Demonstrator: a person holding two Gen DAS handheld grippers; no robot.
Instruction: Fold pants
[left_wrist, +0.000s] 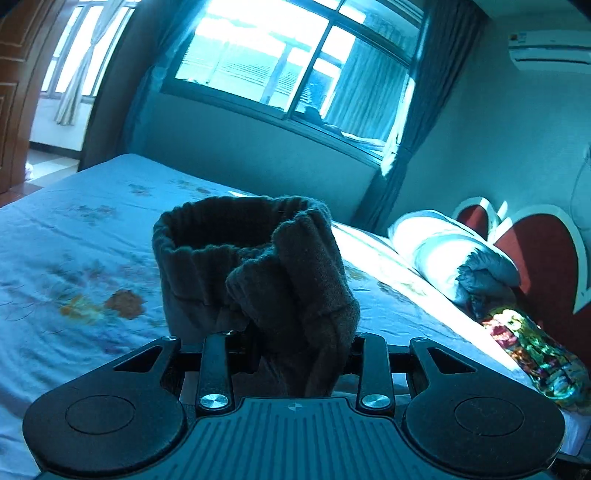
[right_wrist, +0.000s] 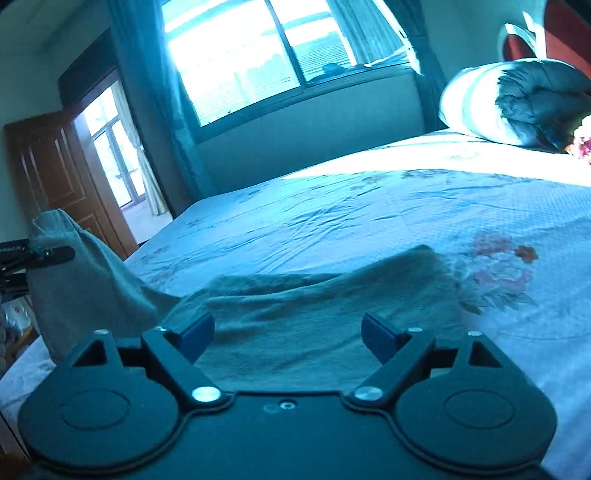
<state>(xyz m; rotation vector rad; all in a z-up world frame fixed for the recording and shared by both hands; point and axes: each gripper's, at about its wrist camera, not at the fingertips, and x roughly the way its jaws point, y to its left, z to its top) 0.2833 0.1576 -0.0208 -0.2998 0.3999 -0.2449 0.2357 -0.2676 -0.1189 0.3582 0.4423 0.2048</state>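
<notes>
Dark grey pants (right_wrist: 314, 306) lie on the bed. My left gripper (left_wrist: 295, 347) is shut on a ribbed cuff of the pants (left_wrist: 258, 266) and holds it lifted above the sheet; the cloth hides its fingertips. In the right wrist view the left gripper (right_wrist: 40, 254) shows at the far left, gripping the raised cuff end (right_wrist: 74, 269). My right gripper (right_wrist: 288, 332) is open, its blue-padded fingers (right_wrist: 197, 332) spread just above the flat part of the pants, holding nothing.
The bed has a pale floral sheet (right_wrist: 406, 206). A rolled quilt and pillow (left_wrist: 454, 254) lie by the red headboard (left_wrist: 539, 258), with a colourful cushion (left_wrist: 535, 350). A window (left_wrist: 295, 66) and curtains are behind; a wooden door (right_wrist: 48, 173) stands left.
</notes>
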